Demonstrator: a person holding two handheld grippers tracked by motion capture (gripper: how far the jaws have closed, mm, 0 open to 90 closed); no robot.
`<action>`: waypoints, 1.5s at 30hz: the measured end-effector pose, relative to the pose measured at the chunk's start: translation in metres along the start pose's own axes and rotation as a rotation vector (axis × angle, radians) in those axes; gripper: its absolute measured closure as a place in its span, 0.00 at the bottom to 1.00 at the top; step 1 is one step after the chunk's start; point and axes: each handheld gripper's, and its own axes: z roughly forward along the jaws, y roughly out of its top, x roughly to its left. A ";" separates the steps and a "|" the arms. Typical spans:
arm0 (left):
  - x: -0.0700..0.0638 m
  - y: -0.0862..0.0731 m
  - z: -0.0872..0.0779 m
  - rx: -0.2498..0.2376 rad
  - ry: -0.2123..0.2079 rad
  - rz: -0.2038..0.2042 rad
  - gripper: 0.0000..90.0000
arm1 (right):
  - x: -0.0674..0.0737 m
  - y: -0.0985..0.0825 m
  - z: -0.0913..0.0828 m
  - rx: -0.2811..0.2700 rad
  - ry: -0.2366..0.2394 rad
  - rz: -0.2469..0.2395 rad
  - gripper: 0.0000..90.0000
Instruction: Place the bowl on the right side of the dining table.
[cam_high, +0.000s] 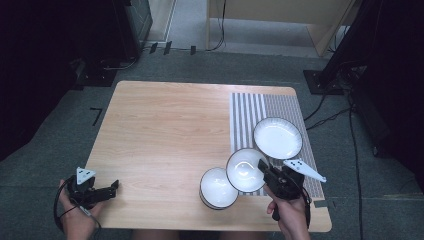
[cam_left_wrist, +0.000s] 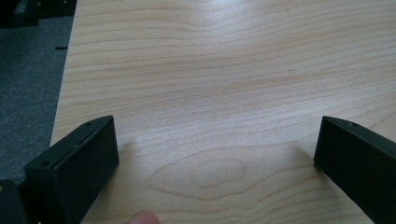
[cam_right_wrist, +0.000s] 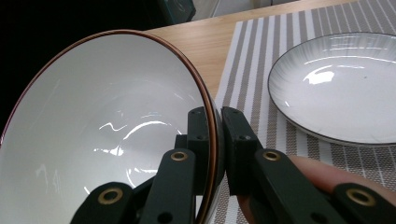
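Note:
My right gripper (cam_high: 263, 166) is shut on the rim of a white bowl (cam_high: 244, 169) with a dark rim, holding it tilted above the table's front right. In the right gripper view the jaws pinch the bowl (cam_right_wrist: 107, 126) wall, one inside and one outside, at my right gripper (cam_right_wrist: 215, 116). A second white bowl (cam_high: 218, 187) stands on the wood just left of and below it. A white plate (cam_high: 277, 137) lies on the striped placemat (cam_high: 272, 107). My left gripper (cam_high: 114, 186) rests open at the table's front left corner, over bare wood, nothing between the jaws (cam_left_wrist: 215, 140).
The wooden table (cam_high: 165, 130) has bare wood across its left and middle. Cables and stand bases lie on the grey carpet around it. In the right gripper view the plate (cam_right_wrist: 341, 88) sits on the placemat (cam_right_wrist: 252, 70) right of the held bowl.

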 end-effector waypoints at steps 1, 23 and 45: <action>0.000 0.000 0.000 0.000 0.000 0.000 0.00 | -0.002 0.001 0.000 -0.002 -0.004 0.004 0.93; 0.000 0.000 0.000 -0.001 -0.002 0.002 0.00 | -0.032 0.006 0.002 -0.013 -0.061 0.044 0.93; -0.001 0.000 0.000 -0.001 -0.004 0.004 0.00 | -0.060 0.014 0.011 -0.028 -0.113 0.100 0.93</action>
